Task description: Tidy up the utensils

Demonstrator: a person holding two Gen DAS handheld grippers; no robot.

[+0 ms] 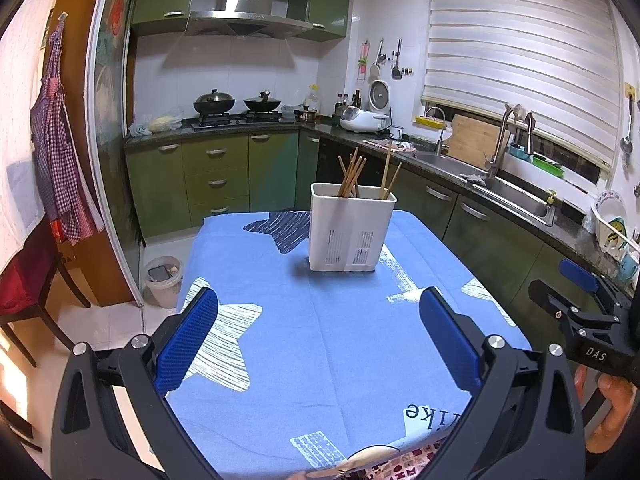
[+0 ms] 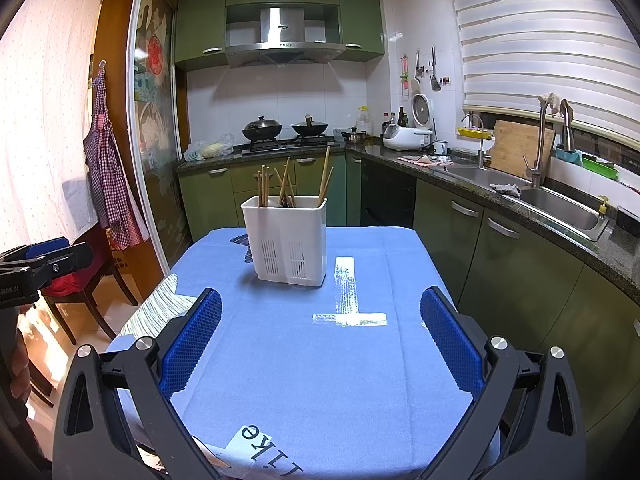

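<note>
Kitchen, green cabinets (image 2: 532, 248) along two walls; steel sink (image 2: 560, 204) under a slatted blind (image 1: 520, 64); hob with two lidded woks (image 1: 214, 102); white rice cooker (image 2: 404, 136) on the counter; checked apron (image 1: 56, 152) hanging at the left.

Surface (image 1: 320, 340): table under a blue cloth printed with white and dark stars and lettering; bare apart from one holder.

Utensil holder (image 1: 350, 228): white plastic, rectangular, upright, slotted vents low on its near face; standing toward the far end of the surface, roughly central, well apart from both grippers.

Chopsticks (image 1: 350, 178): wooden, standing tips-up inside the holder, leaning at mixed angles; a larger bunch at the left, two sticks at the right; exact count cannot be told.

Left gripper (image 1: 318, 344): above the near part of the surface; blue-padded fingers (image 1: 188, 340) spread wide apart, nothing between them.

Right gripper (image 2: 320, 344): likewise above the near part of the surface; blue fingers (image 2: 192, 340) wide apart, holding nothing; seen at the right edge of the left wrist view with a hand (image 1: 612, 412) on its grip.
</note>
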